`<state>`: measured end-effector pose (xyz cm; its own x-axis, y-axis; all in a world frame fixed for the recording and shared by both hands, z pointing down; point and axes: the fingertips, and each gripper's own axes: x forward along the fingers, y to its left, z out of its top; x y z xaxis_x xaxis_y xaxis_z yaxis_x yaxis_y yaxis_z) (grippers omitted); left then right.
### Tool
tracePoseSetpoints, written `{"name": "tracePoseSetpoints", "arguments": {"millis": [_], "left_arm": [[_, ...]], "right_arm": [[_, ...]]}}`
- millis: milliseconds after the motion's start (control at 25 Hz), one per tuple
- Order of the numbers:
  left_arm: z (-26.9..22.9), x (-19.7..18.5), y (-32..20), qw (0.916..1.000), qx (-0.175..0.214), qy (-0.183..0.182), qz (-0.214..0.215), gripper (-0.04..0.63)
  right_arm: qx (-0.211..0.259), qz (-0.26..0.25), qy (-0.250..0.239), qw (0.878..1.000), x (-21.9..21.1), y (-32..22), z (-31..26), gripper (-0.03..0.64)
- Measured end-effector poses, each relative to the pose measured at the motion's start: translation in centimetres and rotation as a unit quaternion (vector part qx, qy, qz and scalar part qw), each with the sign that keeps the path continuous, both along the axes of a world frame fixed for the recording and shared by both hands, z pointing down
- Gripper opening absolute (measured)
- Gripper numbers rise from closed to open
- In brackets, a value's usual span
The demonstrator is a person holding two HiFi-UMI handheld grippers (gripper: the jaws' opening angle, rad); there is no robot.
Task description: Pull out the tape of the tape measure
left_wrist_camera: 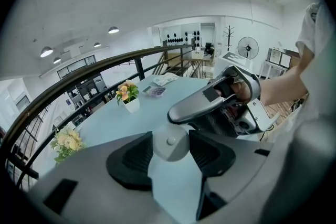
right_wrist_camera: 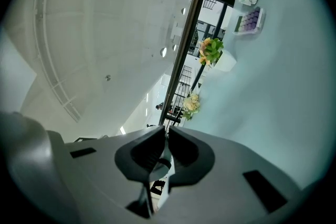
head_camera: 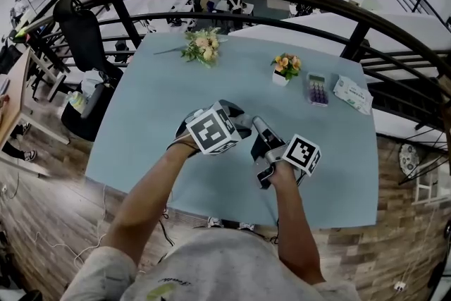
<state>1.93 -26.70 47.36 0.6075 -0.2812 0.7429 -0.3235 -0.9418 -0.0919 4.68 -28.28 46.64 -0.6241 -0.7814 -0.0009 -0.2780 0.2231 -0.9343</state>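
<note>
One tape measure (left_wrist_camera: 169,145), a round pale-grey disc with a central stud, sits above the near middle of the blue table (head_camera: 176,102), clamped between the widely spread pads of the left gripper (left_wrist_camera: 170,153). The right gripper (right_wrist_camera: 164,152) has its jaws almost together, pinching what appears to be the tape's tip (right_wrist_camera: 163,163). On the far side are one loose posy (head_camera: 202,46), one potted flower (head_camera: 285,67), one calculator (head_camera: 317,89) and one tissue pack (head_camera: 352,94).

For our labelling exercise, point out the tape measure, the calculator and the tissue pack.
tape measure (left_wrist_camera: 168,145), left gripper view, its round grey side.
calculator (head_camera: 317,89), head view, its keypad.
tissue pack (head_camera: 352,94), head view, its top.
</note>
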Motion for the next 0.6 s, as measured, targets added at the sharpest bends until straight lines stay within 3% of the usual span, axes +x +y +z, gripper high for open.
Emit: {"name": "tracePoseSetpoints", "arguments": {"millis": [600], "left_arm": [[-0.21, -0.10, 0.42, 0.9998, 0.010, -0.015, -0.007, 0.216]], "right_arm": [[0.028, 0.008, 0.055, 0.998, 0.59, 0.51, -0.64, 0.021]]}}
